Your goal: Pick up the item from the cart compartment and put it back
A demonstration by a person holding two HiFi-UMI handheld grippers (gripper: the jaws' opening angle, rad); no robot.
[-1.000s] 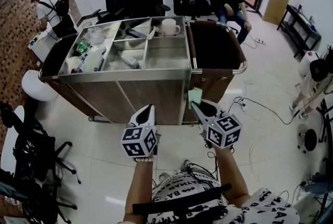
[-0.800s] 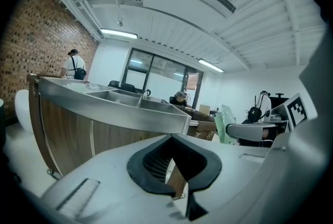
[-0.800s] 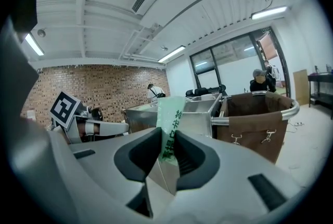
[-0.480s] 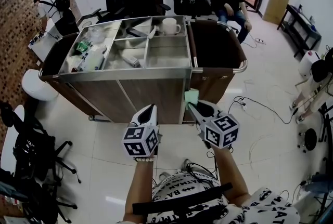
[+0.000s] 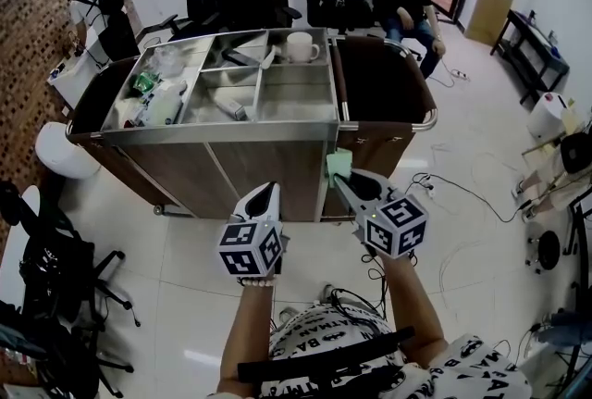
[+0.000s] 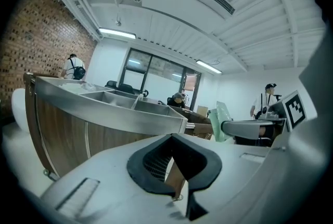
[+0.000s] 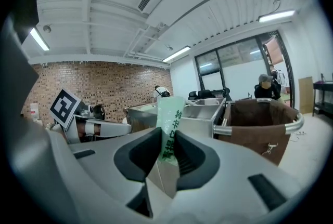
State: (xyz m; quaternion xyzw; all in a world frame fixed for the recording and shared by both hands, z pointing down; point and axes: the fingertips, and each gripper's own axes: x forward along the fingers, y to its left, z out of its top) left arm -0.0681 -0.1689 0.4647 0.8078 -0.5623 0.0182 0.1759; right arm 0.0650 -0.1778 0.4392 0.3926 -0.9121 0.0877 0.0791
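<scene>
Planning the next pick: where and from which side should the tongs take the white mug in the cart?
Probably the rim of the white mug, from above, one tong inside, one outside, opposite the handle: it stands upright, mouth open, handle at the head view's right.

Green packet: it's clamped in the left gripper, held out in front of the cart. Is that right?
Not the left. The green packet is clamped in the right gripper, held out in front of the cart. The right gripper view shows it between the pads. The left gripper is shut on nothing.
</scene>
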